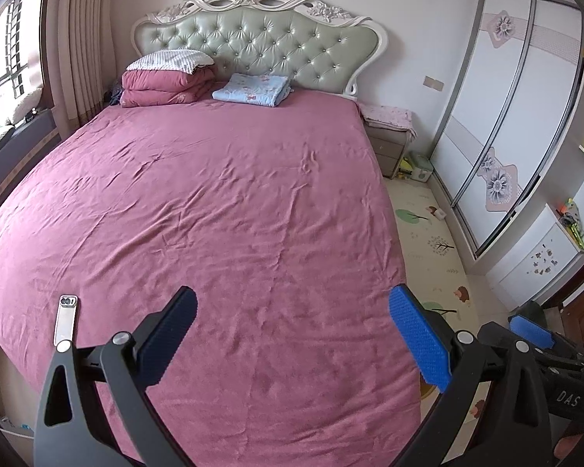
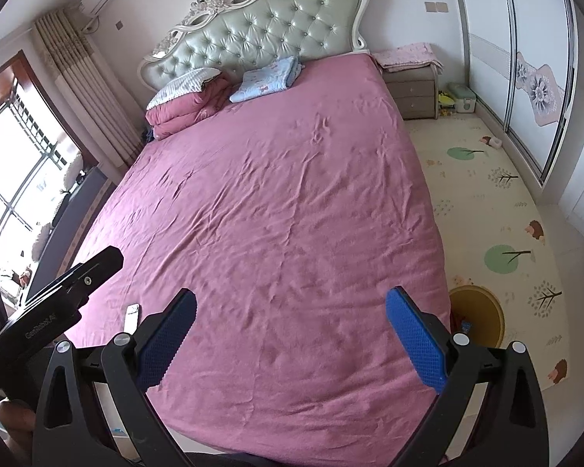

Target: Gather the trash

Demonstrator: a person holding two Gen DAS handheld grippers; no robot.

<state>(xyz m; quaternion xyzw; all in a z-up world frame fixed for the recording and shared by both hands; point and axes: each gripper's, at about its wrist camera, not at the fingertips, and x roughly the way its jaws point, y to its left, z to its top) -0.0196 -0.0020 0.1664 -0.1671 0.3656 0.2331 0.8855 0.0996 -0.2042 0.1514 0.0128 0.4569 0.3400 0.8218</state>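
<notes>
Left wrist view showed my left gripper (image 1: 292, 334) spread wide and empty above the foot of the bed (image 1: 222, 202); my right gripper (image 2: 290, 334) hung equally wide, holding nothing. I judged the risk was mistaking the white phone (image 1: 66, 321), lying flat near the bed's foot corner, for litter. No clear trash lay on the bed. Beside the bed's foot, a yellow bin (image 2: 482, 311) held small scraps, too blurred to identify.
</notes>
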